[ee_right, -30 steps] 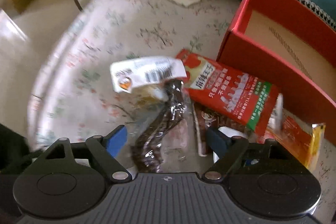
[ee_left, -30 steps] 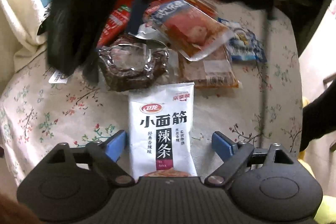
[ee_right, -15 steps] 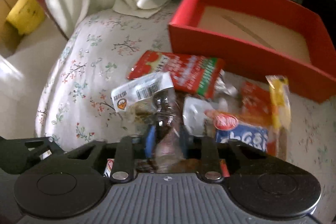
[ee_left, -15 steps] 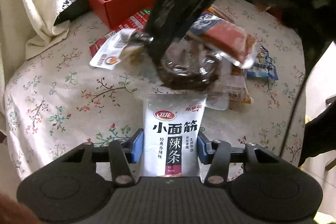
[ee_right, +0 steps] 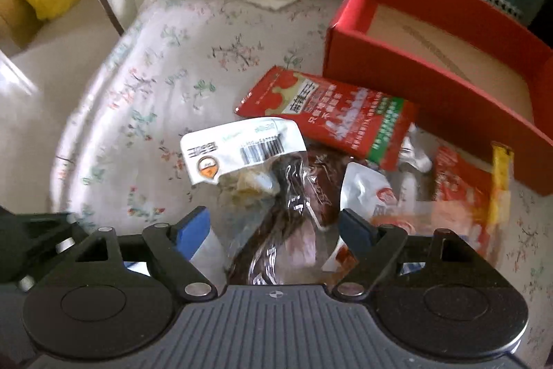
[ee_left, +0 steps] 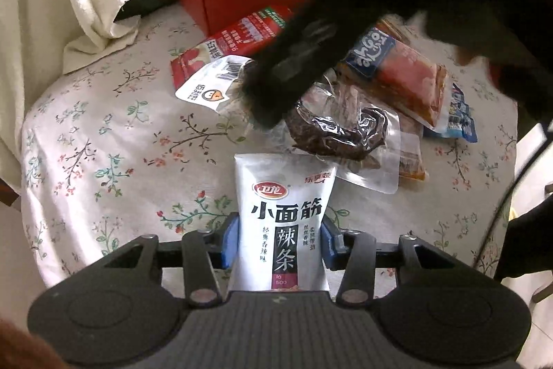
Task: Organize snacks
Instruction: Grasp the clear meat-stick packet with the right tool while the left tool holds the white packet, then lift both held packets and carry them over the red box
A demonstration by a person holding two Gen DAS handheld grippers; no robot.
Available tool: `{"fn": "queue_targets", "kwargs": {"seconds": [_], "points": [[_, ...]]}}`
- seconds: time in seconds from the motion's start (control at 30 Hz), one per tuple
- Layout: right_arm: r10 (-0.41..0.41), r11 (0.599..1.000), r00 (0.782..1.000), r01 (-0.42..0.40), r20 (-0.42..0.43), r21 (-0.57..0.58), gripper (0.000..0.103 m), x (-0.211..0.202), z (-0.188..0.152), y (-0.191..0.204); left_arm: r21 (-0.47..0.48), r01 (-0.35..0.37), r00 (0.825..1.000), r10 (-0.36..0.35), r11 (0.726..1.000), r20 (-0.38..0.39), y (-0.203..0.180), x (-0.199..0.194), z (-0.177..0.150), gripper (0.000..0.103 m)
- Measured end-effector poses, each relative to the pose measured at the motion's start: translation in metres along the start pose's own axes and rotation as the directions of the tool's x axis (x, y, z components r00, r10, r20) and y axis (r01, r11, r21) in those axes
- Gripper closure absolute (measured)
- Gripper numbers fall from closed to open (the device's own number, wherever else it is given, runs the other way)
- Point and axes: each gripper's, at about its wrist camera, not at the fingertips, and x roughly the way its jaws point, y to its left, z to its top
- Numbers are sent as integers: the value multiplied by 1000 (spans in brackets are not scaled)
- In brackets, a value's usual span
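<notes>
Left gripper (ee_left: pixel 280 239), blue pads just closed onto the sides of a white foil snack pouch with black lettering (ee_left: pixel 284 223), near the floral tablecloth's (ee_left: pixel 103 140) near edge. Right gripper (ee_right: pixel 274 225), jaws just reopened and apart, straddles a clear vacuum pack of dark meat (ee_right: pixel 276 196) without touching it; an open red cardboard box (ee_right: pixel 432 89) stands at the far edge.

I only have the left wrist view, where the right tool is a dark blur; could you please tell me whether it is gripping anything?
Observer: No. The right tool has just been opening; the clear pack of dark meat lies between its wide jaws, not pinched.
Operator: Thank you. Is anything inside the red box yet?
Observer: The part of the red box floor that I can see is bare cardboard.
</notes>
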Motion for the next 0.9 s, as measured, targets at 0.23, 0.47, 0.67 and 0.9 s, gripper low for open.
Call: {"fn": "queue_targets", "kwargs": {"seconds": [0.23,0.47,0.67,0.9], "points": [[-84,995,996,82,-29,-61,0,19,-7,8,-9,25,1000,-25,1000,-3,4,-1,-1,63],[-115,992,992,113,-43,-48,29,11,0,3,0,37,999,-37,999,0,5,-1,-2,61],[-28,996,999,26,22,79,30,-11,-9,-24,-70,49,999,-49,996,-3,15,-4,0,62],[11,980,985,-44,171,193,30,-49,-19,-43,-161,28,999,-23,987,30,32,-12,6,64]]}}
